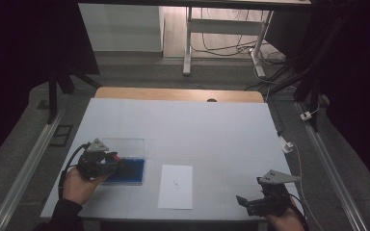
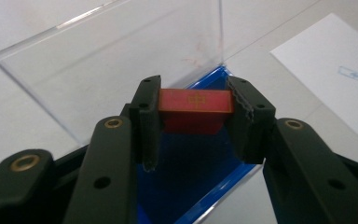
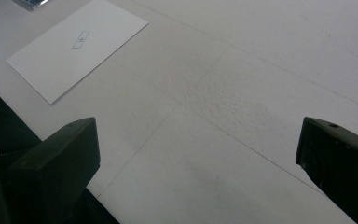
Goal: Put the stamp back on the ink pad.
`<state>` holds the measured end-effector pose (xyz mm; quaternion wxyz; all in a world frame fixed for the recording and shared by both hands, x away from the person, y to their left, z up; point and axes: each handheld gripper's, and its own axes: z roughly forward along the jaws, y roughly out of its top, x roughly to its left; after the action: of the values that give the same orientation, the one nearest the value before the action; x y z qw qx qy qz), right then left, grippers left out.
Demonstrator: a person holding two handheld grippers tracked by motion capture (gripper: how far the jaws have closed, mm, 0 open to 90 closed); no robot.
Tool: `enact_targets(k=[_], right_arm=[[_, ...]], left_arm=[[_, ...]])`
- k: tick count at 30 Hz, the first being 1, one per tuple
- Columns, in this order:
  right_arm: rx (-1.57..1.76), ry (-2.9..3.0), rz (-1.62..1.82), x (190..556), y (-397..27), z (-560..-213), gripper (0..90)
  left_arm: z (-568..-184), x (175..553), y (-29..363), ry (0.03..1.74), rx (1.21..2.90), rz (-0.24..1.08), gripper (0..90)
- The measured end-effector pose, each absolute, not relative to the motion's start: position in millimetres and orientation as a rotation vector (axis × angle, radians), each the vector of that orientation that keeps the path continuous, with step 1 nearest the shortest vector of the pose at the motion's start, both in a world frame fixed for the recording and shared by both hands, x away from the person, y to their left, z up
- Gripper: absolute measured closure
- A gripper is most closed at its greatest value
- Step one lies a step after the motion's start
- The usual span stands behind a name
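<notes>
Now the left gripper (image 2: 196, 122) has its jaws squeezed on a small red block (image 2: 196, 103) just above the blue box (image 1: 127, 171), and the white paper (image 1: 176, 186) lies to its right, while the right gripper (image 1: 250, 204), jaws wide apart, waits far right.

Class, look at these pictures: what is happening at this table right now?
A person holds a gripper in each hand. The left gripper is shut on a small red block above an open blue case with a clear lid. The right gripper is open over the table. A white sheet lies between them.
</notes>
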<state>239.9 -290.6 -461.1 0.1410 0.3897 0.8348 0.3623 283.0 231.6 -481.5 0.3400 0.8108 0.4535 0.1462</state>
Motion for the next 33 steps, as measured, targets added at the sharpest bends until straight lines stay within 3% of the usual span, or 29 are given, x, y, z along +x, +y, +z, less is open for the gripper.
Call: enact_targets(k=[33], right_arm=[[1.132, 2.409, 1.032, 240.4, -290.2, -461.3, 0.0]], left_arm=[[-502.0, 293.6, 218.9, 1.091, 2.254, 0.311, 57.3]])
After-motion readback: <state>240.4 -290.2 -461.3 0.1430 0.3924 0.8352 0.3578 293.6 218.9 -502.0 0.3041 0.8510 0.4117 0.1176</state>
